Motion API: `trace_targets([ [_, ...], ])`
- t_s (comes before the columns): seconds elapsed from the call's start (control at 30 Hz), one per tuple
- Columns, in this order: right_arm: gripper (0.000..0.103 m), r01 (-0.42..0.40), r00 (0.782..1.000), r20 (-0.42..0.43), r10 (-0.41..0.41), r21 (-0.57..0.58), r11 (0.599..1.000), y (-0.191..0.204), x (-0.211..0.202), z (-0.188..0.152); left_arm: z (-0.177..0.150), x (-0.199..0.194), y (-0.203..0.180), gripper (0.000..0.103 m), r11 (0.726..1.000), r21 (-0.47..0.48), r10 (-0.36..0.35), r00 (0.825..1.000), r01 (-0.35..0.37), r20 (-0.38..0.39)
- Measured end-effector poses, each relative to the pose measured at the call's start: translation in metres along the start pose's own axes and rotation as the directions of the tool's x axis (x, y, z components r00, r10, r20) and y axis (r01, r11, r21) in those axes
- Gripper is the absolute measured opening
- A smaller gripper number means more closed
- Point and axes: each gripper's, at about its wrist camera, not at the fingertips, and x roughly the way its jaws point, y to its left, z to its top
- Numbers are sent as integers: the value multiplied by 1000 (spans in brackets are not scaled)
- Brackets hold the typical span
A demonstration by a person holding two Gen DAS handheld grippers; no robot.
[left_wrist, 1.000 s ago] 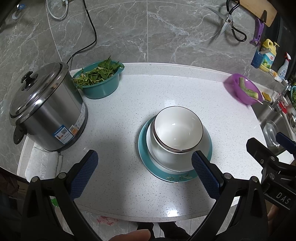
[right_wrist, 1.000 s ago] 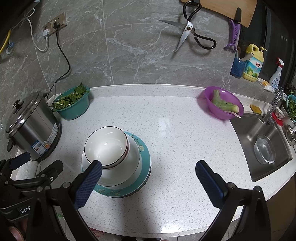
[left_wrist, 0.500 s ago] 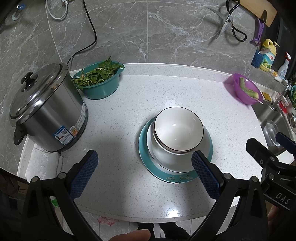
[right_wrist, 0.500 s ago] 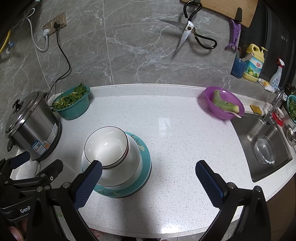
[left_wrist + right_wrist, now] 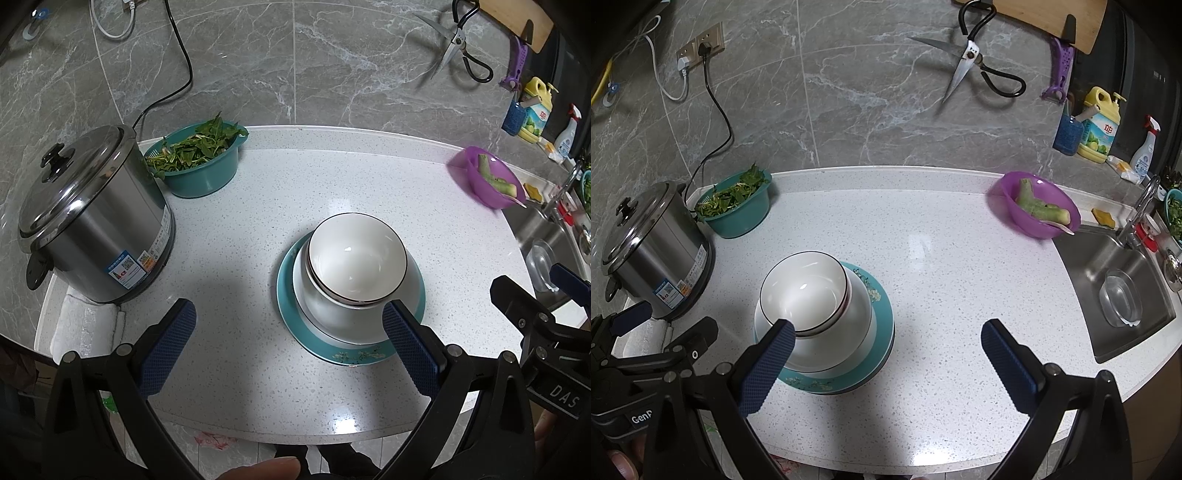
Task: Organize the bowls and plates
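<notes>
1. Near the middle of the white speckled worktop stands a stack: a teal plate at the bottom, a white plate on it, and two nested white bowls with dark rims on top.
2. The left hand-held gripper hovers at the worktop's 6 o'clock edge, its blue-padded fingers wide apart and holding nothing; the right pad lies in front of the stack's near side.
3. The right hand-held gripper is likewise spread and empty, the stack at its 10 o'clock.
4. A steel rice cooker sits at 9 o'clock, a teal basin of greens at 11 o'clock.
5. A purple bowl with cut vegetable pieces rests at 2 o'clock beside the sink.
</notes>
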Motion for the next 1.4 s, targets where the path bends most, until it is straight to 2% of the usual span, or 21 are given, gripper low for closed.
trace_targets([
  [1.4, 103, 0, 1000, -2, 0, -1, 1000, -1, 1, 2, 6, 10, 4, 103, 1000, 8, -7, 1000, 7, -4],
])
